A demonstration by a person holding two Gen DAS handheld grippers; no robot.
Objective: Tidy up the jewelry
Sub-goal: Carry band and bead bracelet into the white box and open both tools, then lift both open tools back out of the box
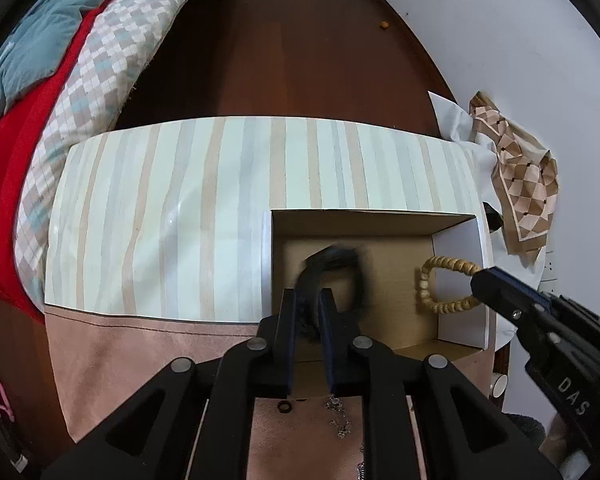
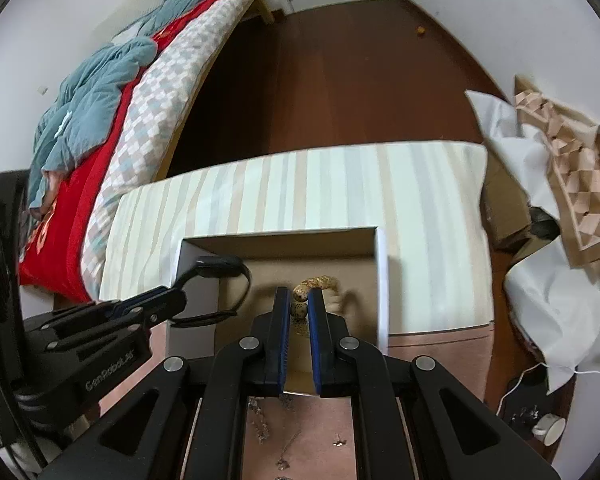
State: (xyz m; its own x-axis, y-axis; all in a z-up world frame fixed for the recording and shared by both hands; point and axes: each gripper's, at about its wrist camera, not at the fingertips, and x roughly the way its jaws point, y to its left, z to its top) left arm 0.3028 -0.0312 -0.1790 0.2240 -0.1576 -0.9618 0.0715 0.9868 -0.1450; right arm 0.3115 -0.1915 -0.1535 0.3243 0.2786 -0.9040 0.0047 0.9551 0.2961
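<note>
Nearest, small chains (image 2: 260,420) lay loose on the pink desk (image 1: 140,344). The left claw (image 1: 310,300) was clamped on a black bracelet (image 1: 340,260), blurred, dangling over the open cardboard box (image 1: 460,280). The right claw (image 2: 300,300) was clamped on a tan speckled bead bracelet (image 2: 320,282) above the same box. Beyond lay striped cloth (image 1: 220,168).

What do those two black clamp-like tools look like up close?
Both are matte black plastic. The left gripper and right gripper each have two straight fingers lined with dark blue pads, driven by angular linkage arms with round silver pivot pins. White lettering marks each body, and a black cable trails from the left one.
</note>
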